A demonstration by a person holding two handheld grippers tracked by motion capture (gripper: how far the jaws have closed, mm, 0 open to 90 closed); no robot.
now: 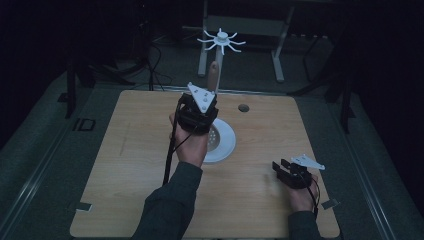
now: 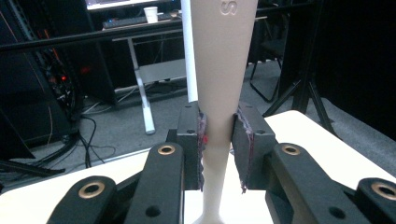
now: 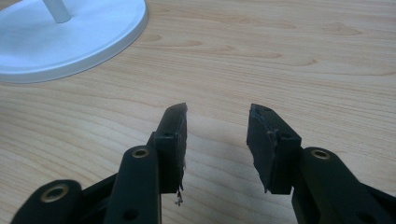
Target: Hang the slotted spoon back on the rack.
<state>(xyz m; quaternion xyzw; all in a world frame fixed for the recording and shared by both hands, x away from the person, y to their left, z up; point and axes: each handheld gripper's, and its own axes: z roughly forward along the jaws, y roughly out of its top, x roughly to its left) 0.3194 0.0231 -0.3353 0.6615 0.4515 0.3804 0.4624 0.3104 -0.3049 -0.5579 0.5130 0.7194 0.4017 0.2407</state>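
Grippers appeared in both hands. The left gripper [image 1: 209, 95] was clenched on a tan tapered utensil handle [image 1: 214, 76]; in the left gripper view its pads [image 2: 201, 140] pressed the narrow lower part of the handle [image 2: 223, 70], which stood upright and widened upward past the top of the frame. The right gripper [image 1: 278, 166] rested low over the wooden table [image 1: 130, 150], released, with nothing between its parted fingertips [image 3: 175, 122].

The landmark was the white round stand base [image 1: 224, 142], which lay on the table near its centre. The held handle rose just behind this base, beside the thin white post [image 2: 188, 51] that carried a hub of curved white hooks [image 1: 221, 40]. The right gripper lay well apart from the base, toward the table's near right corner.

The table top was pale wood grain, with a small dark round hole [image 1: 243, 107] beyond the base. Bare board extended left of the base to the table's left edge, and between the base and the right gripper. Dim grey floor surrounded the table.

The left gripper view disclosed the room beyond: a desk leg [image 2: 142, 93], loose cables on the floor, and a white cup [image 2: 151, 14] on a distant desk. The right gripper view showed the base's rim [image 3: 116, 37] and post foot [image 3: 57, 10] at close range.
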